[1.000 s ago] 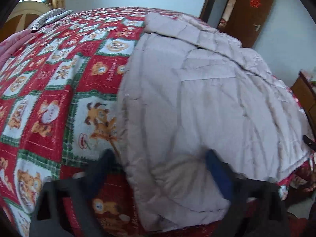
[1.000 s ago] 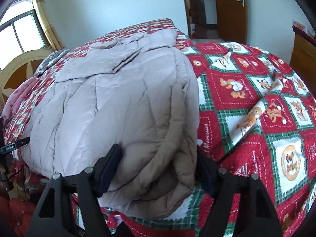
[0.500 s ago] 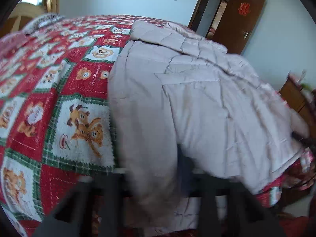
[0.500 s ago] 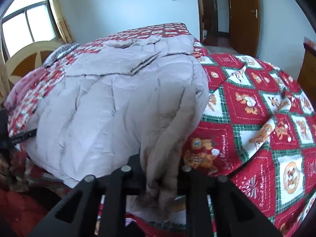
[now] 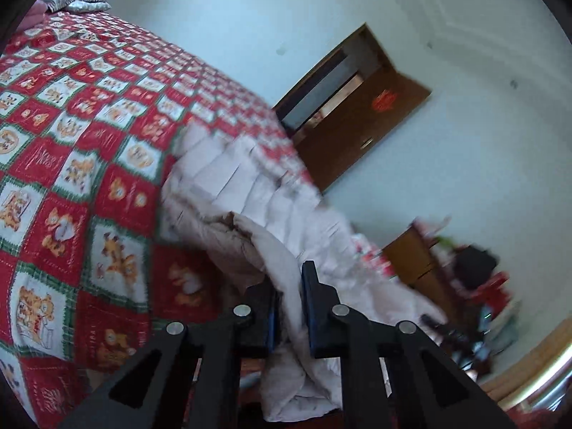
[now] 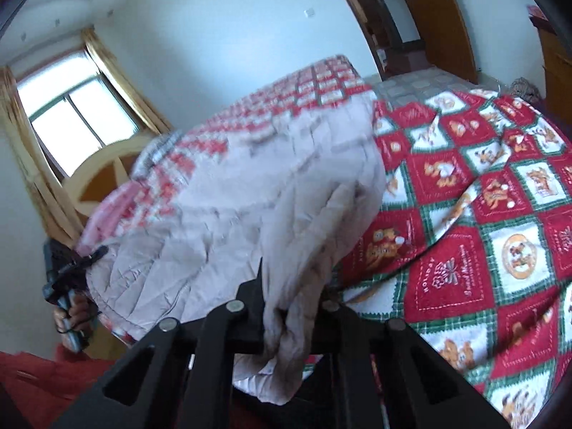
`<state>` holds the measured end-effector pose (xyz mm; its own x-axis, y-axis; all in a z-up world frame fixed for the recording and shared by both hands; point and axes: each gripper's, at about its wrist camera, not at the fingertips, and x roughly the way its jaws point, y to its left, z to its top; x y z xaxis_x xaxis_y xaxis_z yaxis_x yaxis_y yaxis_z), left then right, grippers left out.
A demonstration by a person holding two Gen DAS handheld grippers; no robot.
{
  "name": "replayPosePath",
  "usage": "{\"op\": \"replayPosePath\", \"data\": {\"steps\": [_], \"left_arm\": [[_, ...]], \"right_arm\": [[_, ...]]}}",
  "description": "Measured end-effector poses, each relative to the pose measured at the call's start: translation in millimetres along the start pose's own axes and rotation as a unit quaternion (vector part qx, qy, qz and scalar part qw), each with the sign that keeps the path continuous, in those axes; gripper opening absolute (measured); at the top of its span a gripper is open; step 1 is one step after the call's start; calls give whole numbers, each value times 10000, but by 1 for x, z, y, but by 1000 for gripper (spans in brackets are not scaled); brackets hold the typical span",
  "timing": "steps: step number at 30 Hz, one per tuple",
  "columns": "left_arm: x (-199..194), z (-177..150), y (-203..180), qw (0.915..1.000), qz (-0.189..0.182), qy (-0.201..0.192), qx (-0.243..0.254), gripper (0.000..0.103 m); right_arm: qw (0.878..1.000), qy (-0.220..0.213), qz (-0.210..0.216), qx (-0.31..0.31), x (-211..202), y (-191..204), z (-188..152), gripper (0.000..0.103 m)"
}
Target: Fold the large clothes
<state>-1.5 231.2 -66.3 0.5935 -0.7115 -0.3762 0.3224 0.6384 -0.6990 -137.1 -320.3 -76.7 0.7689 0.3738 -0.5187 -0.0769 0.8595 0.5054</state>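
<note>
Spreading over the bed (image 5: 71, 150), the quilted beige coat (image 6: 250, 207) runs lengthwise away from both grippers, its near hem lifted. Left gripper (image 5: 289, 307) fingers closing on one hem corner, fabric pinched between; right gripper (image 6: 291, 307) clenched on the other corner, equally near.

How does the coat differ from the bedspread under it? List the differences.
The coat is plain beige; the bedspread is red, green and white checks with cartoon animals. The coat is puffy and quilted, bunched and lifted at its near edge; the bedspread lies spread flat. The coat covers only part of the bedspread. Both are soft fabric.
</note>
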Motion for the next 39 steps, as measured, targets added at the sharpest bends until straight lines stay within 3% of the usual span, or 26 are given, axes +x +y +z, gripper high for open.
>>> {"op": "replayPosePath", "data": {"steps": [1, 4, 8, 13, 16, 20, 25, 27, 32, 35, 39], "left_arm": [[-4, 7, -8, 10000, -16, -46, 41, 13], [1, 33, -25, 9990, 404, -28, 188, 13], [26, 86, -28, 9970, 768, -57, 54, 13], [80, 146, -15, 9916, 1296, -36, -39, 13], [123, 177, 7, 9854, 1668, 91, -316, 13], [184, 206, 45, 9714, 2233, 261, -768, 13], [274, 216, 87, 9420, 3211, 652, -734, 16], [302, 209, 105, 9342, 3396, 809, -734, 16], [329, 190, 125, 9375, 3404, 605, -386, 19], [326, 174, 133, 9456, 3239, 103, -292, 19], [333, 171, 125, 9384, 3455, 58, -59, 19]], "right_arm": [[9999, -97, 59, 23, -5, 1, 6, 14], [9989, -374, 235, 138, -12, 5, 38, 14], [9976, -652, 254, -3, 8, 14, 97, 14], [9975, -692, 60, 90, 77, 7, 182, 14], [9981, -543, -110, 283, 127, -8, 216, 14], [9973, -408, -487, 357, 207, -29, 251, 14], [9913, -165, -1236, 414, 294, -68, 256, 14], [9866, 7, -1577, 413, 325, -83, 246, 16], [9825, -1, -1802, 476, 354, -102, 223, 24], [9816, -306, -1852, 335, 353, -101, 212, 26], [9771, -132, -2120, 145, 367, -97, 214, 27]]}}
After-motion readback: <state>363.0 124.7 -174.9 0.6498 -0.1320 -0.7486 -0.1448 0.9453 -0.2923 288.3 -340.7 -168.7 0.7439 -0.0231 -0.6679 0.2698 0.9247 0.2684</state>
